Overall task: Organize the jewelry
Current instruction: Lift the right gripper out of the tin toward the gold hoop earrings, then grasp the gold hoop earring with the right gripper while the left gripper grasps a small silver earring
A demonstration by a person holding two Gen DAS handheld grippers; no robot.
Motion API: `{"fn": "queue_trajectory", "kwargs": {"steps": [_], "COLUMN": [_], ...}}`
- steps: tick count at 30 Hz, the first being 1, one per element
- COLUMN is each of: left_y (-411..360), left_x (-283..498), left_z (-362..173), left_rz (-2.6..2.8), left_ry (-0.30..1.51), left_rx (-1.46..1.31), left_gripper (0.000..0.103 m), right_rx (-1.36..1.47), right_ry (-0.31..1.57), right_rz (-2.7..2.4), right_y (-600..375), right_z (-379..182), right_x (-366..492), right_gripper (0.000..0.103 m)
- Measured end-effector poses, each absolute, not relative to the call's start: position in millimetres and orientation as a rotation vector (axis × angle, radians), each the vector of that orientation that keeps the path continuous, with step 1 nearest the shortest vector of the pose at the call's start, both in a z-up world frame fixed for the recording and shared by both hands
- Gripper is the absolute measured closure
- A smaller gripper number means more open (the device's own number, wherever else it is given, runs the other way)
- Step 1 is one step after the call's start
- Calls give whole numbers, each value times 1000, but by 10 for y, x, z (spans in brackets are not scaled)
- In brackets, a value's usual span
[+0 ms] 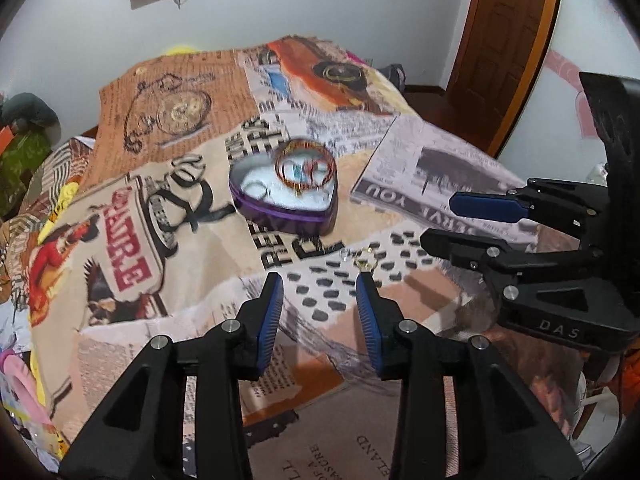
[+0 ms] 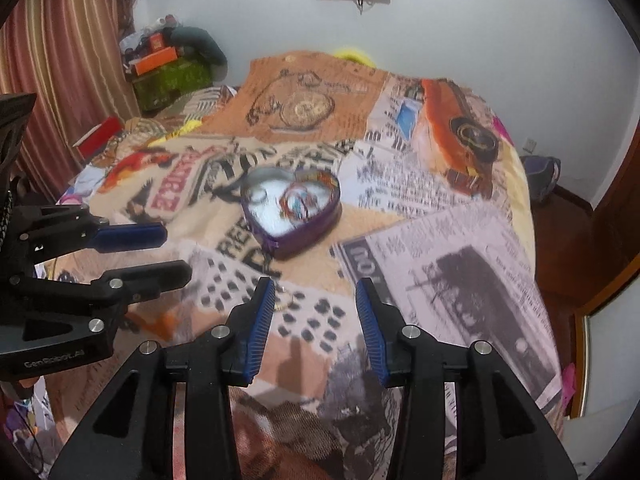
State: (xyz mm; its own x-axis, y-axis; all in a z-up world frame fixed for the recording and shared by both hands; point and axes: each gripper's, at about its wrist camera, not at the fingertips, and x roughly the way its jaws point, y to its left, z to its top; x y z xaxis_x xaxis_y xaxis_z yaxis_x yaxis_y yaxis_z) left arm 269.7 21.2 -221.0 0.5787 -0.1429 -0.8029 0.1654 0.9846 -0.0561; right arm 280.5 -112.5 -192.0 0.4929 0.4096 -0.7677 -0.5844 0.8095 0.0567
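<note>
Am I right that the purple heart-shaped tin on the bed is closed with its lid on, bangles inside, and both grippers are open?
Not quite: the heart-shaped tin is open, with no lid on it. The left wrist view shows the bangles lying inside. The left gripper and right gripper are indeed open.

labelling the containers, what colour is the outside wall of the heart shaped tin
Purple. The heart-shaped tin shows its side wall best in the left wrist view.

Newsprint-patterned bedspread (image 1: 192,184), wooden door (image 1: 508,40)
</note>
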Motion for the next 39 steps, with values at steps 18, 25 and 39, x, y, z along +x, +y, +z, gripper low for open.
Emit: {"fn": "queue_trajectory", "kwargs": {"steps": [18, 25, 39], "left_y": [354, 263, -43], "left_x": [2831, 2878, 3143], "left_z": [-2531, -2551, -2630], "left_rz": [-146, -170, -236], "left_ry": [974, 989, 1007], "left_rx": [27, 41, 68], "left_gripper": [66, 66, 70], "right_rx": [-293, -265, -192], "right_ry": [985, 993, 951], "right_rz": [693, 693, 663], "right_y": [-760, -833, -1134], "right_z": [-2410, -2427, -2335], "right_x": [2976, 2994, 3049], "right_gripper": [65, 89, 96]}}
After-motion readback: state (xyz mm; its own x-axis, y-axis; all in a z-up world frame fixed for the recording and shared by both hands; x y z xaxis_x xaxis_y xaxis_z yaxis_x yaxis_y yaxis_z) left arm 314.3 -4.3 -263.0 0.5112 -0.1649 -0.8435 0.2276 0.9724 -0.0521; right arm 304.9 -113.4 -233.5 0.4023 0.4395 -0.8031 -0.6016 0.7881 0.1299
